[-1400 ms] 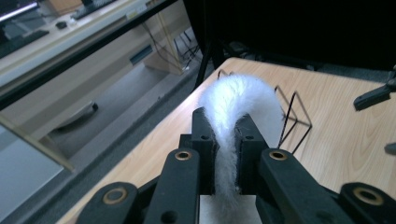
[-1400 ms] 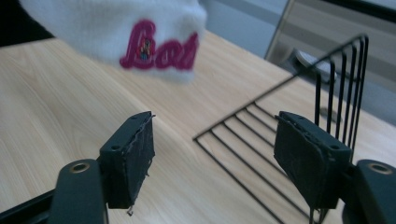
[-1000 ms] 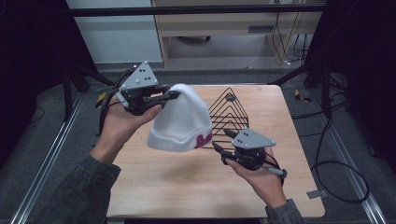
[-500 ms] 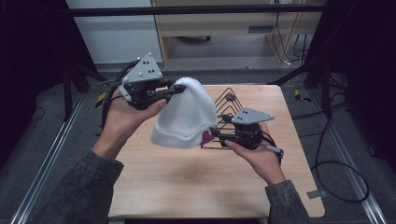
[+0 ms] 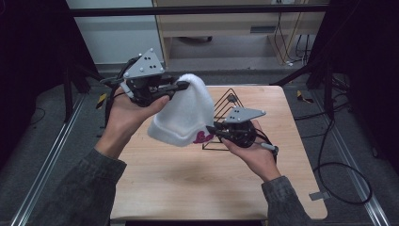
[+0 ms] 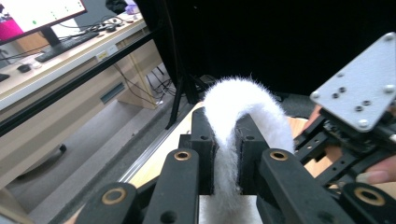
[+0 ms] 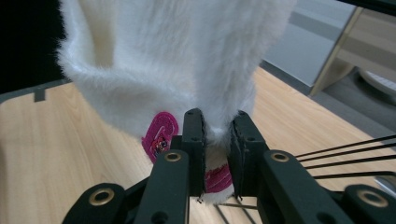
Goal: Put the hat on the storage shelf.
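The white fleece beanie hangs in the air above the wooden table, held at both ends. The left gripper has its jaws pressed onto the crown, as the left gripper view shows with the fluffy fold squeezed between the black pads. The right gripper pinches the cuff at the brim, its jaws closed on the fabric just beside the pink patch. Behind the hat stands a black wire stand, cone-like in form, and the work in hand looks like drawing the beanie over it. To do this well, the left hand should keep the crown high so the opening hangs downward, while the right pulls the brim outward to widen the mouth before carrying it over the stand's tip. Whether the right jaws hold one layer of cuff or both is hard to tell; if both, the opening stays shut, and a re-grip on a single layer is advisable.
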The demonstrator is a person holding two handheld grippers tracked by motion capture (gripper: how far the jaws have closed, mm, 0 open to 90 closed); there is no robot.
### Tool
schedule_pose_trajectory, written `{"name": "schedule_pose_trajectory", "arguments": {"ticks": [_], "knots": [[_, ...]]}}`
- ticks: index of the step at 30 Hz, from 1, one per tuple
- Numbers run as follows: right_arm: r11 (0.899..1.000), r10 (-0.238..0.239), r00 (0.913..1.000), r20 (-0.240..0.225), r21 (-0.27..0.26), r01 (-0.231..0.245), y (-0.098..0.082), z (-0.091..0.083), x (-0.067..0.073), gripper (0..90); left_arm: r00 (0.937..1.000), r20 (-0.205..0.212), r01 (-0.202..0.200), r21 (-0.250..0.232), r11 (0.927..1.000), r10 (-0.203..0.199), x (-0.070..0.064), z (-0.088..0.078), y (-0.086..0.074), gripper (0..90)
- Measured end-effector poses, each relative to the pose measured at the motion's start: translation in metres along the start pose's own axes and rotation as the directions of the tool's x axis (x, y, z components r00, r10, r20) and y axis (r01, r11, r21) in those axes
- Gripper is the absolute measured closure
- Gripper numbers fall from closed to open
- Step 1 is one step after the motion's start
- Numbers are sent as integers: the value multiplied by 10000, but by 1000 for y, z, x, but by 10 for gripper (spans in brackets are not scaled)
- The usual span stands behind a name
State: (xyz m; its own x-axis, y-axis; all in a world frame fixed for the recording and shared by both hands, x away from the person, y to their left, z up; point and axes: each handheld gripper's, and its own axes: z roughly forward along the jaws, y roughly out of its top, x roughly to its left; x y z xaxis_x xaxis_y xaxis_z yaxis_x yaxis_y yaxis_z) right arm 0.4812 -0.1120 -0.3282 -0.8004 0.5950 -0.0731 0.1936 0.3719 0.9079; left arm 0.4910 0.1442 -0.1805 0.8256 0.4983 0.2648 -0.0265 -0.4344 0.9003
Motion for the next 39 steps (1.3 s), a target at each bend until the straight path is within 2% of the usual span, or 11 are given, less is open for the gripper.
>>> {"name": "schedule_pose_trajectory", "arguments": {"ticks": [1, 4, 9, 19, 20, 22, 23, 26, 28, 36, 39], "knots": [[10000, -34, 10000, 60, 31, 34, 1, -1, 0, 784, 9998, -191, 2, 70, 10000, -1, 3, 0, 1, 810], [9999, -118, 9996, 243, 109, 115, 8, -7, -5, 786, 9994, -339, 86, 36, 10000, -85, 7, 1, 2, 807], [9999, -139, 9983, 560, 72, 135, 18, -18, -15, 789, 9978, -655, -96, 148, 9998, 106, 14, 7, 14, 806], [9999, -73, 9895, 1441, 81, 62, 29, -33, -41, 794, 9949, -902, 411, -461, 9981, -451, 26, 37, 23, 805], [9999, -83, 9856, 1687, 99, 67, 30, -35, -47, 795, 9940, -944, 497, -569, 9971, -549, 29, 45, 23, 805], [9999, -88, 9837, 1794, 116, 68, 29, -36, -50, 795, 9936, -948, 561, -601, 9966, -616, 30, 49, 22, 805], [9999, -76, 9781, 2081, 162, 44, 29, -37, -56, 796, 9933, -978, 559, -609, 9966, -617, 32, 56, 20, 805], [9998, -36, 9739, 2270, 180, -5, 27, -38, -62, 796, 9930, -917, 689, -597, 9958, -742, 34, 63, 18, 805], [9994, -152, 9636, 2668, 339, 64, 23, -40, -70, 796, 9935, -898, 645, -562, 9963, -694, 33, 72, 17, 805], [9991, 135, 9498, 3125, 345, -256, 7, -41, -84, 796, 9947, -785, 627, -564, 9964, -671, 30, 96, 13, 803], [9988, 219, 9492, 3139, 351, -346, 3, -41, -88, 796, 9949, -772, 603, -550, 9967, -645, 29, 101, 13, 803]]}}
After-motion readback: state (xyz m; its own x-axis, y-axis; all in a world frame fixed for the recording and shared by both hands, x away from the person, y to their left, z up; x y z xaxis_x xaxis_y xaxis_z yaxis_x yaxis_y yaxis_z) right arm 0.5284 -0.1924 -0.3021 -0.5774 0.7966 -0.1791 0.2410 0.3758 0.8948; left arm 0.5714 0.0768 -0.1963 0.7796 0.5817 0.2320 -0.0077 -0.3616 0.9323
